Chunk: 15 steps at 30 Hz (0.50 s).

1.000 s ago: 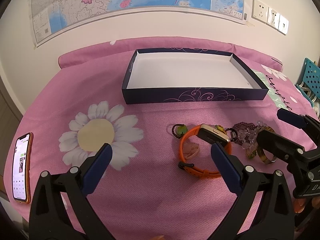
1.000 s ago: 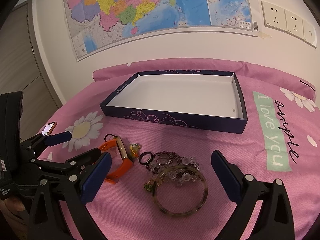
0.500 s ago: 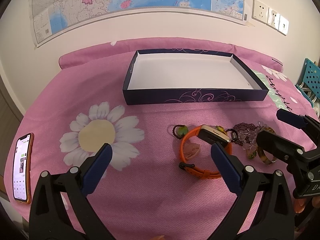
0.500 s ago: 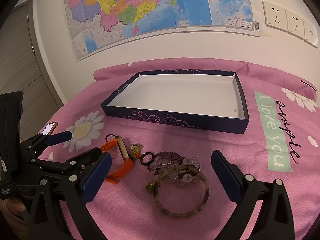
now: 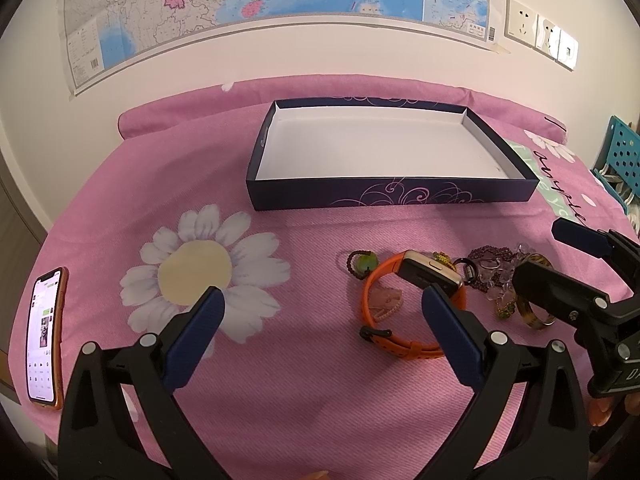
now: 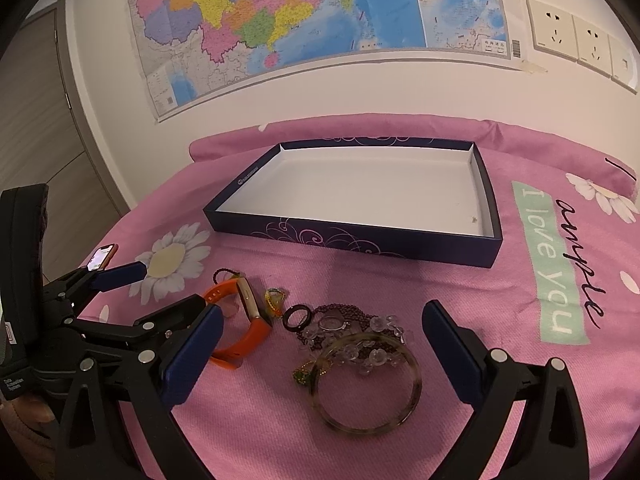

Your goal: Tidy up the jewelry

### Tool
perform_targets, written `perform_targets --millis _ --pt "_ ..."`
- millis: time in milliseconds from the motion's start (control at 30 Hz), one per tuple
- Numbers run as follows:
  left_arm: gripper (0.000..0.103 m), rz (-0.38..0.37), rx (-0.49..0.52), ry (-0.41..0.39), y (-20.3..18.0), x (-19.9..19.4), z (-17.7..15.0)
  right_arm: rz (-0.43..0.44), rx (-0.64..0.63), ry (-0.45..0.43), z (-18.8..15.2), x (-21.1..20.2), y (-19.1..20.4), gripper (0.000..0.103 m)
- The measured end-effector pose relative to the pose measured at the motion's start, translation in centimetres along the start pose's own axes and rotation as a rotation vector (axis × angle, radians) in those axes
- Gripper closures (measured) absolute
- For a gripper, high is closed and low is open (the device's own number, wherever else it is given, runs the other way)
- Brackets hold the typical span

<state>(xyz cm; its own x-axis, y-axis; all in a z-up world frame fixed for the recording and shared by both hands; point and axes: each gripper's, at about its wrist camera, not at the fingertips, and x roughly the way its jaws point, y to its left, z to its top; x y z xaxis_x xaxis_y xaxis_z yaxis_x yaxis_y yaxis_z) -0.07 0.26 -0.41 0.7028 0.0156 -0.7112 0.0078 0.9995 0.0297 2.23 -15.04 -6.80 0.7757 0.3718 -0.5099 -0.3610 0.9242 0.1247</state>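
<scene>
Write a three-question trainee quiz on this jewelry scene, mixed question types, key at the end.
1. True or false: the dark box already holds jewelry.
2. Multiple choice: which piece lies nearest the right tool? A) the orange watch B) the mottled bangle C) the phone
3. Fill in: both the left tool and the right one have their jaws ____.

Key: 1 false, its white floor is bare. 2 B, the bangle lies between the open fingers in the right wrist view. 3 open, neither holds anything.
</scene>
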Motion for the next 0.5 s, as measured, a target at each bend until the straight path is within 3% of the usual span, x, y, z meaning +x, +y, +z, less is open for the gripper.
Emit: perform_targets --millis 500 --pt "0.006 -0.005 0.003 0.008 -0.23 0.34 -0.08 0.013 0.003 0.009 0.04 0.28 -0.13 0.007"
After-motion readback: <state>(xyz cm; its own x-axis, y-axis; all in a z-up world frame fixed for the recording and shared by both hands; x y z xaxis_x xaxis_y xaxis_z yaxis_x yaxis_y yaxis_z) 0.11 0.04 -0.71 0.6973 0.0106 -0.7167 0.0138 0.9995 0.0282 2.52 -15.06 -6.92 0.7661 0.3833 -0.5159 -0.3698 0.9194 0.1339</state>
